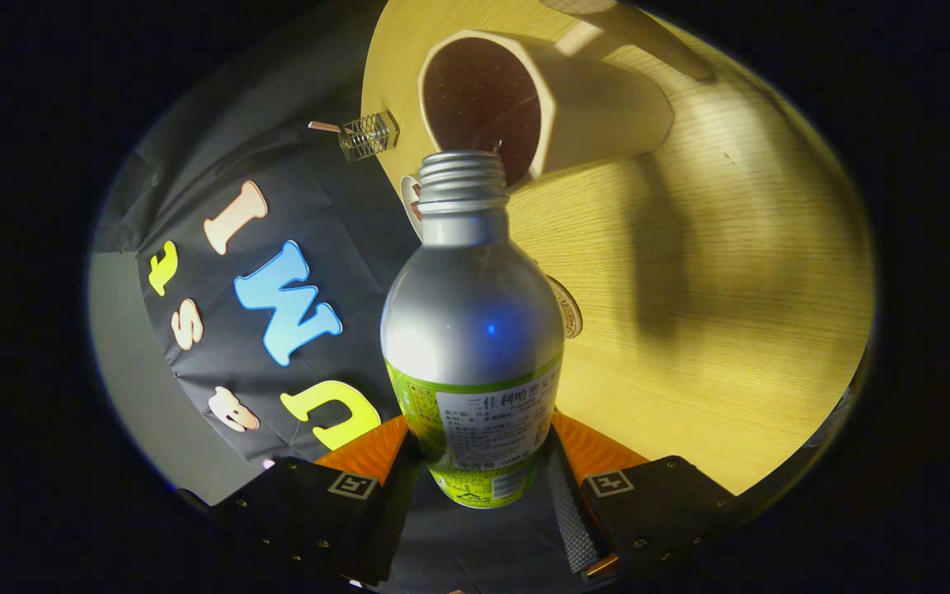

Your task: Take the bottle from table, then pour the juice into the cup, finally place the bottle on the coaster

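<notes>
A silver metal bottle (473, 322) with a green label and an open threaded neck sits between my fingers, and my gripper (479, 462) is shut on its lower body. The whole view is rolled sideways, so the bottle is tilted over. Its mouth points at the rim of a white cup (549, 107) that stands on the wooden table (714, 272) just beyond it. The cup's inside looks dark. A round coaster (567, 307) lies on the table, mostly hidden behind the bottle's shoulder.
A second round disc (411, 198) peeks out beside the bottle's neck near the table edge. A small wire-coil object (368, 134) hangs against the black booth wall past the table's edge. A pale bar (632, 33) crosses behind the cup.
</notes>
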Demonstrator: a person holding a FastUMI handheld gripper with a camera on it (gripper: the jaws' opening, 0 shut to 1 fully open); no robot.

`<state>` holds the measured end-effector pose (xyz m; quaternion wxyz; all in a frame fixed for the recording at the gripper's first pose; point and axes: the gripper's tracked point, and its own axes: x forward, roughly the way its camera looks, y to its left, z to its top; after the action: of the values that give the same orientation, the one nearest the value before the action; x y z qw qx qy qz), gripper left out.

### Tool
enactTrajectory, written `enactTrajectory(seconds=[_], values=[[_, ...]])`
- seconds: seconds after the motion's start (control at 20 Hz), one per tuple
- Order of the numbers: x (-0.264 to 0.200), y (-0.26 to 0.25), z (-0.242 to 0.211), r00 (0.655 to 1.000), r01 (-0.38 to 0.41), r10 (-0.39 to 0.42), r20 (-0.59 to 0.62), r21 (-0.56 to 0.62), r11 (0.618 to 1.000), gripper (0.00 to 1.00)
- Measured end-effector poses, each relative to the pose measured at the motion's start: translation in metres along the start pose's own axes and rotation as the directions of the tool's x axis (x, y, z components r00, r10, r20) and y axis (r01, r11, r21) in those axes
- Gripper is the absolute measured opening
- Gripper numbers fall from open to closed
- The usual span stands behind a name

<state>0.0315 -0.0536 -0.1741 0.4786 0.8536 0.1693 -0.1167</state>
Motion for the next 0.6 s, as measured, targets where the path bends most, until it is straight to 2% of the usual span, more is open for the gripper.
enactTrajectory(seconds=[0.6], values=[[-0.002, 0.011, -0.003, 1.000, -0.009, 0.010, -0.022, 0.059, 0.998, 0.77]])
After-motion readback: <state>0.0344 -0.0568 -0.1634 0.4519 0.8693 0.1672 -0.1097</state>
